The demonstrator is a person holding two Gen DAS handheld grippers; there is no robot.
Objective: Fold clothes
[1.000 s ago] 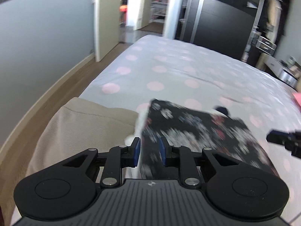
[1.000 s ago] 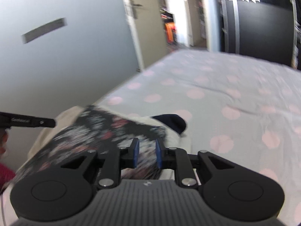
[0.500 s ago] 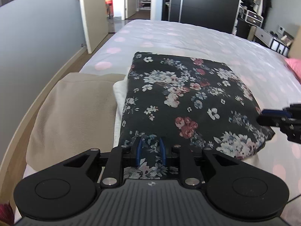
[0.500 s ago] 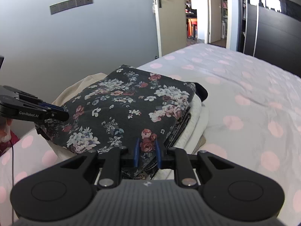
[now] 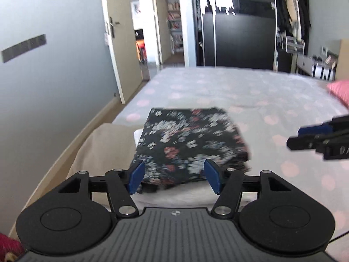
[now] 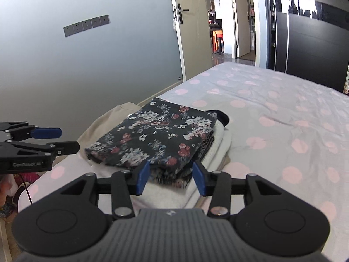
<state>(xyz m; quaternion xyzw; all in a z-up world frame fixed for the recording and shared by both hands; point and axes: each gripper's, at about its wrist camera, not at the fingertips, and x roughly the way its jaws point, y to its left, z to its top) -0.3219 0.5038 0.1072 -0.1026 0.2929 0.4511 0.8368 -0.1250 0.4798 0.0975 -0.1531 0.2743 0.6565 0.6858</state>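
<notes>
I'm seeing both jaws released: left gripper (image 5: 174,176) and right gripper (image 6: 171,178) are gripping nothing. Folded floral garment (image 6: 157,137) is sitting atop white folded stack (image 6: 218,139) at 12 o'clock, on the bed (image 6: 283,113).

Grey wall (image 6: 65,69), open door (image 6: 192,28), black wardrobe (image 6: 314,50), possibly wood floor (image 5: 96,120)

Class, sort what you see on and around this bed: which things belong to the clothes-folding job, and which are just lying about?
Part of the job:
floral garment, folded, top of the stack
white folded item beneath it
beige garment alongside
left gripper and right gripper, both open

Just lying about:
pink pillow
polka-dot bedsheet
wall sockets
</notes>
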